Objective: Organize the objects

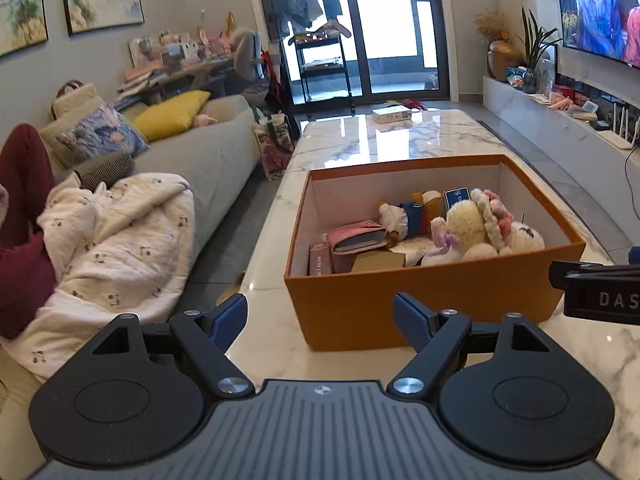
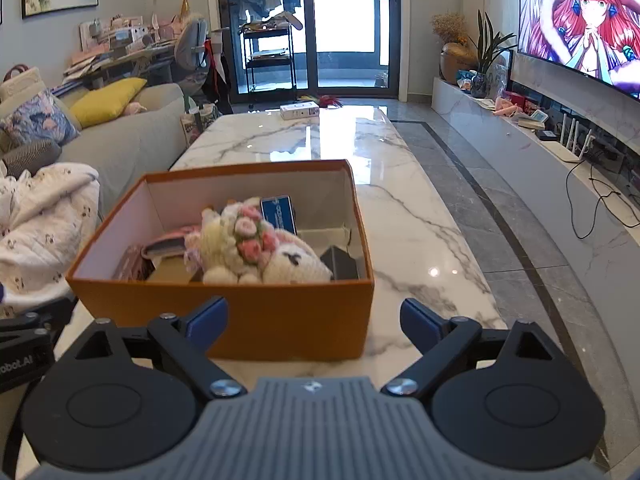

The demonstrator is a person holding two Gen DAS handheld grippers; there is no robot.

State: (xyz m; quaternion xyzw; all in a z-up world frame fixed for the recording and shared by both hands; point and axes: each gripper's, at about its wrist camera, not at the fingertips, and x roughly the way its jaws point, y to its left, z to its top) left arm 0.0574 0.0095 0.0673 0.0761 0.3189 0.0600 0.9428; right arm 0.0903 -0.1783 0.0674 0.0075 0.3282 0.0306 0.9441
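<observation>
Orange box (image 2: 256, 316) at twelve o'clock on the marble desk (image 2: 408, 240) already holds plush toys (image 2: 256, 248) — both hand-held grippers (image 1: 320, 320) (image 2: 314, 322) gape empty; white carton (image 2: 300, 111) remains beyond

Both wrist views — near, angled down (shared) — orange box (image 1: 420, 304).

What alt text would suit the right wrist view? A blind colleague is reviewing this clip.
An open orange box on a marble table holds a cream plush toy with pink flowers, a blue card and other small items. The right tool, open and empty, is just in front of it. A sofa is left, a TV right.
</observation>
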